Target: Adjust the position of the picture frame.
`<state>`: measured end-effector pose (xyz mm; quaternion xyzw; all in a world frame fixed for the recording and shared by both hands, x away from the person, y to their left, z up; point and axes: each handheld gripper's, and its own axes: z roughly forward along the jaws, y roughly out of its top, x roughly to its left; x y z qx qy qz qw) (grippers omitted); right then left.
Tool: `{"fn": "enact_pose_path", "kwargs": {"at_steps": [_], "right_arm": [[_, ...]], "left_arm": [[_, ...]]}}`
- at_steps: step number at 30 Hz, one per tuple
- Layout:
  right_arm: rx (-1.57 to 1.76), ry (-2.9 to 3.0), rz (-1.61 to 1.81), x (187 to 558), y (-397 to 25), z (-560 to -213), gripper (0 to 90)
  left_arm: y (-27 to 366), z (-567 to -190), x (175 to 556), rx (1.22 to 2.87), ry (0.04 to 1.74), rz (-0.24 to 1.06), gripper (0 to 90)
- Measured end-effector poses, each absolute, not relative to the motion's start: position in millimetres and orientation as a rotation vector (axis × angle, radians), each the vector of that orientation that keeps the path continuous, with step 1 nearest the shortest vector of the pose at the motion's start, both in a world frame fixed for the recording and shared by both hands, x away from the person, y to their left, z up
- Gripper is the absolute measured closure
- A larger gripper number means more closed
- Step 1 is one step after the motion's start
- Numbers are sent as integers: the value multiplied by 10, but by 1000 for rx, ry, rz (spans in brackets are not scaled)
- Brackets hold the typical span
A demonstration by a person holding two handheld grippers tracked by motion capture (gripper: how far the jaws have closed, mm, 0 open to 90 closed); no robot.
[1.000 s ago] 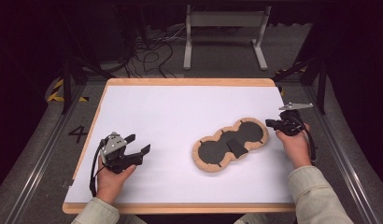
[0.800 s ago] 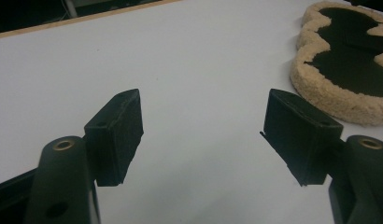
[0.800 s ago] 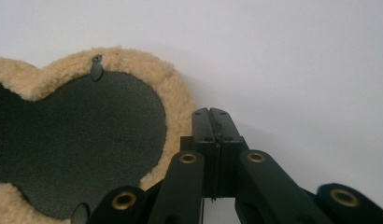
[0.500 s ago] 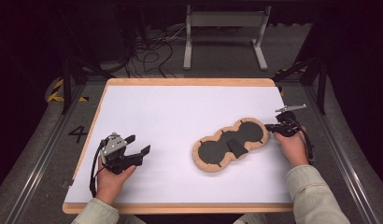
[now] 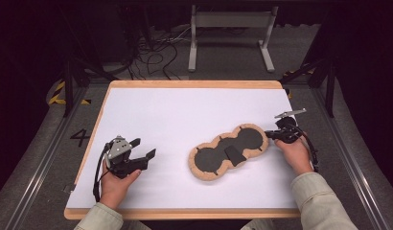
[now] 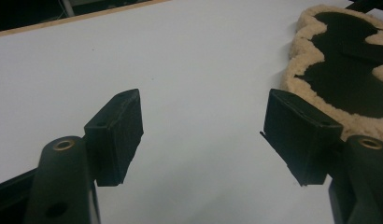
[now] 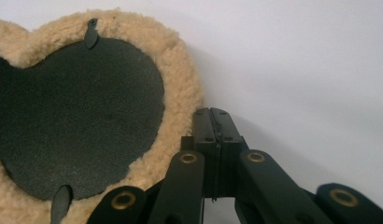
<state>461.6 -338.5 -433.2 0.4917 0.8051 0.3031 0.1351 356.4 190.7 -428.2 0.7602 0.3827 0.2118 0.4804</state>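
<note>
Fleece, tan and curly, rims the pad [image 5: 228, 151], a peanut-shaped piece with a black underside facing up and a small black flap at its waist; it lies slantwise on the white table [image 5: 185, 115], right of the middle and nearer the person's edge. The right gripper [image 5: 271, 134] sits at the pad's far right end, its tips just beside the fleece rim; in the right gripper view its jaws are pressed flat together with nothing between them, next to the rim rather than on it. The left gripper [image 5: 143, 149] rests low over the bare table toward the left edge, well apart from the pad, and points toward it. Its jaws stand wide apart and grasp nothing; in the left gripper view the pad lies beyond the right-hand jaw.
</note>
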Motion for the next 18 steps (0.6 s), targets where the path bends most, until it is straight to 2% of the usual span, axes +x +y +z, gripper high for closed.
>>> {"fn": "enact_pose_path", "kwargs": {"at_steps": [11,18], "right_arm": [[1329,2433,911,4500,-2971,-4346,900],[1270,2469,944,4380,-2723,-4367,900]], "left_arm": [[1877,-4273,3565,1858,918,502,291],[1778,-4236,3511,1875,864,479,323]]}}
